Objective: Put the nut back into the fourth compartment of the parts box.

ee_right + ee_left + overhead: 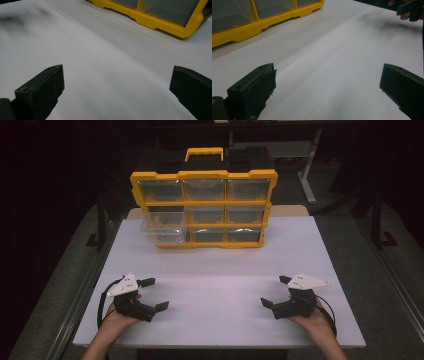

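Observation:
A yellow organiser box [202, 208] with clear drawers in three rows stands upright at the far middle of the white table [220, 270]. Its lower left drawer [162, 231] sticks out toward me. My left gripper [155, 294] rests open near the front left edge, held by a hand, nothing between its jaws. My right gripper [276, 292] rests open near the front right edge, also empty. In the left gripper view the box's yellow base [257, 23] lies at the upper left. In the right gripper view the box [160, 15] lies at the upper right.
A black case with a yellow handle [204, 154] sits behind the organiser. Dark floor and table legs surround the table. The other hand's gripper [409, 10] shows at the top right of the left gripper view.

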Action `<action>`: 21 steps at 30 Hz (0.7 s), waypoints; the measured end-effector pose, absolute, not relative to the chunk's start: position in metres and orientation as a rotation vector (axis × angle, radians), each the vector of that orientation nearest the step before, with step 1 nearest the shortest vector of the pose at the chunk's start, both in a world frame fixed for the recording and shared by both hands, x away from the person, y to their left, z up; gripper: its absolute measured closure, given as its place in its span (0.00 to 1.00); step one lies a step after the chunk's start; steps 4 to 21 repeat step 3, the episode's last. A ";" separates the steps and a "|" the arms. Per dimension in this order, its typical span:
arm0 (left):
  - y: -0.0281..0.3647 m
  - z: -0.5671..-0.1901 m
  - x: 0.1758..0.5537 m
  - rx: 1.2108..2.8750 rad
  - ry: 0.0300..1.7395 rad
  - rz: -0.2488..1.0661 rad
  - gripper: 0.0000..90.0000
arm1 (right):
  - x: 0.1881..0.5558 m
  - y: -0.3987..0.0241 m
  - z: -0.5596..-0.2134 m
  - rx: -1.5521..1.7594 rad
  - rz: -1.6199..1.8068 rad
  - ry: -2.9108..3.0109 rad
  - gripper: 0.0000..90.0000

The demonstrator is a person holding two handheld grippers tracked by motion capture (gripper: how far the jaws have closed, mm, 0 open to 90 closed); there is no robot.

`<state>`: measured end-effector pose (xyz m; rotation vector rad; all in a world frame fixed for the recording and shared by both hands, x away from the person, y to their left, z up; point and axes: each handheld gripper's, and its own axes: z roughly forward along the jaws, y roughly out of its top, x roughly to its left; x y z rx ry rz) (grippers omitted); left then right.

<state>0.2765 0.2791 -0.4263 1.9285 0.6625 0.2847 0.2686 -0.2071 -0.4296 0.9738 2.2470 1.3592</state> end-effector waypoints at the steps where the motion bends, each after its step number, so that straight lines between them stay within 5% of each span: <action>1: 0.279 -0.427 0.276 1.931 0.665 0.280 0.00 | 0.268 -0.207 -0.429 0.969 1.361 2.240 0.00; 21: 0.277 -0.428 0.276 1.941 0.674 0.283 0.00 | 0.269 -0.208 -0.428 0.963 1.371 2.232 0.00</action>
